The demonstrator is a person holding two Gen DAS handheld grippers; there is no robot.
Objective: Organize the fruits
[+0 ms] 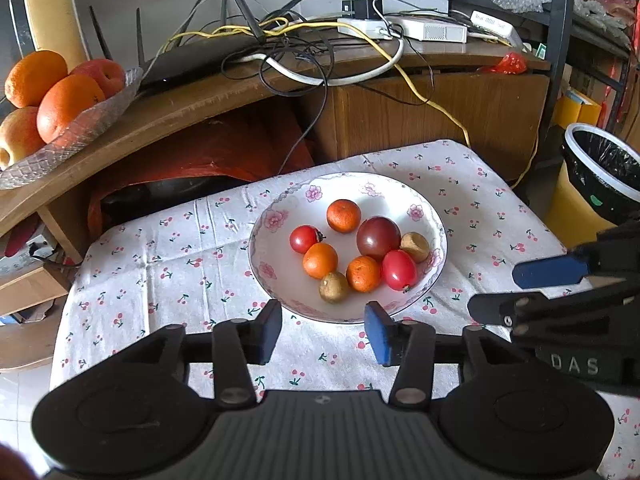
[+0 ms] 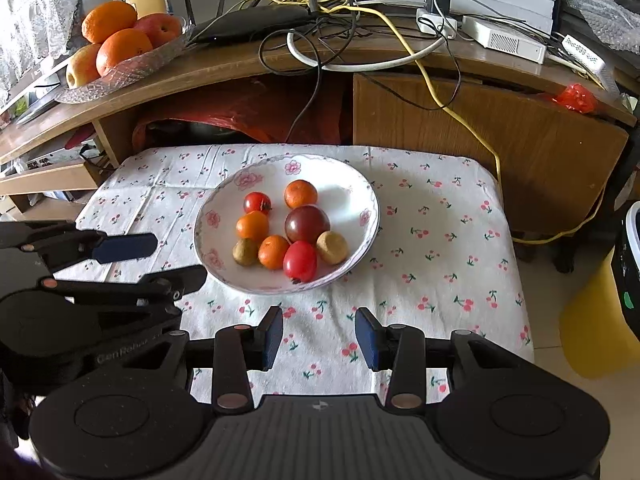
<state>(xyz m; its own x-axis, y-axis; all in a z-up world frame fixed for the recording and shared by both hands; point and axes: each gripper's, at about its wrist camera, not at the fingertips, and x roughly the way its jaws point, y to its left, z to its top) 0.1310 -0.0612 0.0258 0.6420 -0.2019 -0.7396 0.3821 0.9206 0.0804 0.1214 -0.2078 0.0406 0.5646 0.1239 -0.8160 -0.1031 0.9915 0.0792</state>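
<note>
The bowl [image 2: 362, 196] sits in the middle of the cloth [image 2: 440, 240]. Bare cloth lies all around the bowl, widest to its right and in front of it. The left gripper [image 2: 160, 260] hangs just left of the bowl, jaws apart, filling that side. The right gripper [image 2: 319, 334] hangs in front of the bowl, jaws apart. Behind the bowl a desk [image 2: 480, 120] with loose wires [image 2: 320, 40] blocks the way. Eight small fruits [image 2: 307, 224] crowd the bowl, touching each other

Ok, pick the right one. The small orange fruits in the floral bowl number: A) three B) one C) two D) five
A: three small orange fruits lie in the floral bowl, alongside two red tomatoes, one dark tomato and two brownish fruits.
</note>
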